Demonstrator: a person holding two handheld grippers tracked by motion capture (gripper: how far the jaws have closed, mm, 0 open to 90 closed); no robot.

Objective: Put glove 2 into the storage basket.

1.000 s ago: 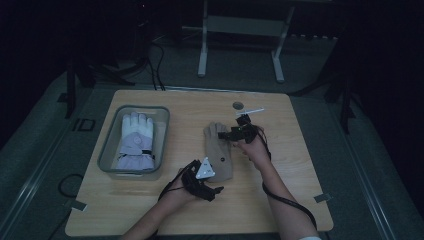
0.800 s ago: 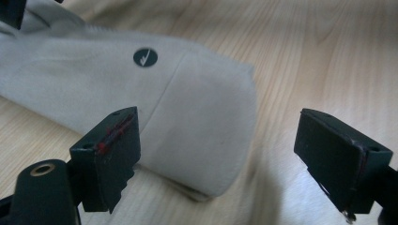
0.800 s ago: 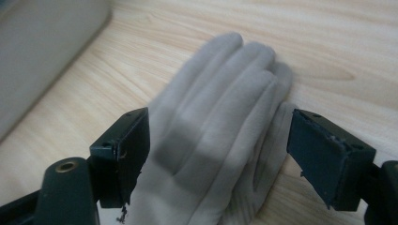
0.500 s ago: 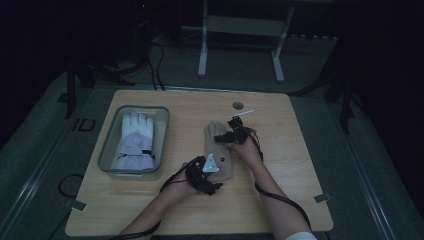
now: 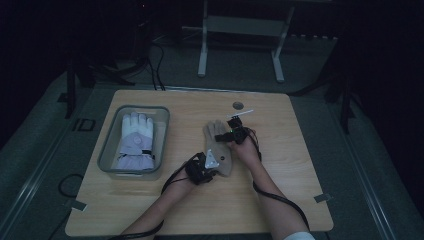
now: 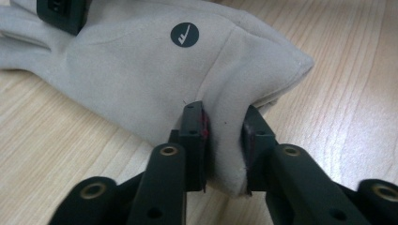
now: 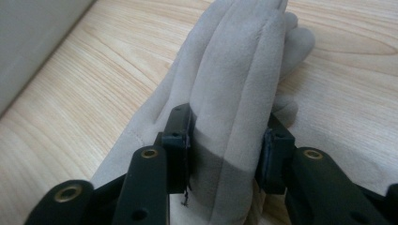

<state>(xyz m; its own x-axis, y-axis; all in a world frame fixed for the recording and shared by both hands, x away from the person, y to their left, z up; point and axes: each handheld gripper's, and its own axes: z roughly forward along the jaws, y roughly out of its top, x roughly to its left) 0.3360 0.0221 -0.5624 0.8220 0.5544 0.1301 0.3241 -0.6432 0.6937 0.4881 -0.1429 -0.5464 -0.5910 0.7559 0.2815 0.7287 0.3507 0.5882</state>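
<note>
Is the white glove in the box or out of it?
In: the white glove lies flat inside the grey box.

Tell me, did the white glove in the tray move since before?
No. The white glove lies in the grey tray at the table's left, its fingers pointing to the far rim, just as in the earlier high views.

Beige suede-like glove (image 6: 141,61) with a round black badge (image 6: 184,35) bearing a white mark. Light wood-grain counter (image 5: 280,200). Each tool, left (image 6: 225,136) and right (image 7: 228,140), is black with brass-coloured rivets. White and pale lilac glove (image 5: 135,140) lies in a grey bin (image 5: 107,150).
</note>
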